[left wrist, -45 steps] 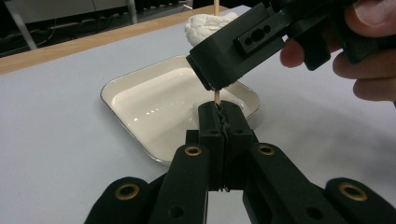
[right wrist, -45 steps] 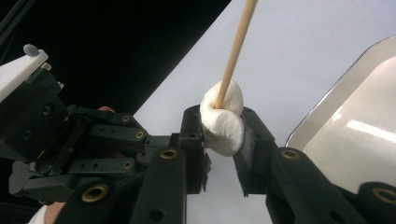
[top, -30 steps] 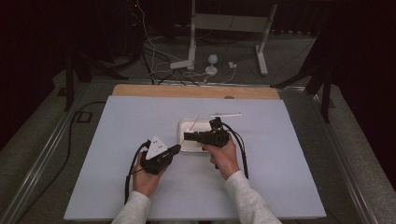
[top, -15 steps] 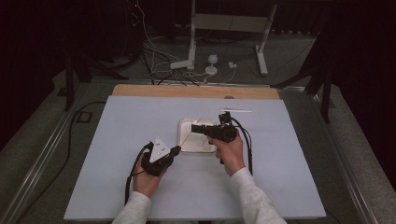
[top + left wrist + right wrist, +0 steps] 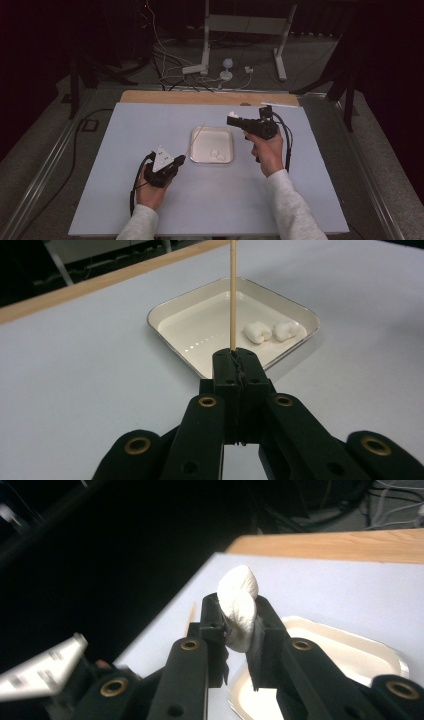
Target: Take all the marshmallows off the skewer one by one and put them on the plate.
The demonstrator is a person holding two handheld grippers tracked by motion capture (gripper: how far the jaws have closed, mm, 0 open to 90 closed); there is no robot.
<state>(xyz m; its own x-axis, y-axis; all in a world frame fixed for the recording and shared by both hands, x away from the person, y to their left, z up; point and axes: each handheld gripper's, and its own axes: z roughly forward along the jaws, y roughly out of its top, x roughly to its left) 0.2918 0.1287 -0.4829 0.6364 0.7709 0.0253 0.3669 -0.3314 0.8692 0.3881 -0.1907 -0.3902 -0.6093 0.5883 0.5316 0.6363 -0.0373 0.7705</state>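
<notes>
Three marshmallows in all: two (image 5: 272,332) lie side by side in the tray, toward its corner nearest the desk's right front, and one (image 5: 238,605) is pinched in the right gripper (image 5: 233,119) above the desk's back right part. One tray (image 5: 196,150) sits at the desk's middle. One skewer (image 5: 232,290) stands in the left gripper (image 5: 176,163). Two grippers, one per hand.
</notes>
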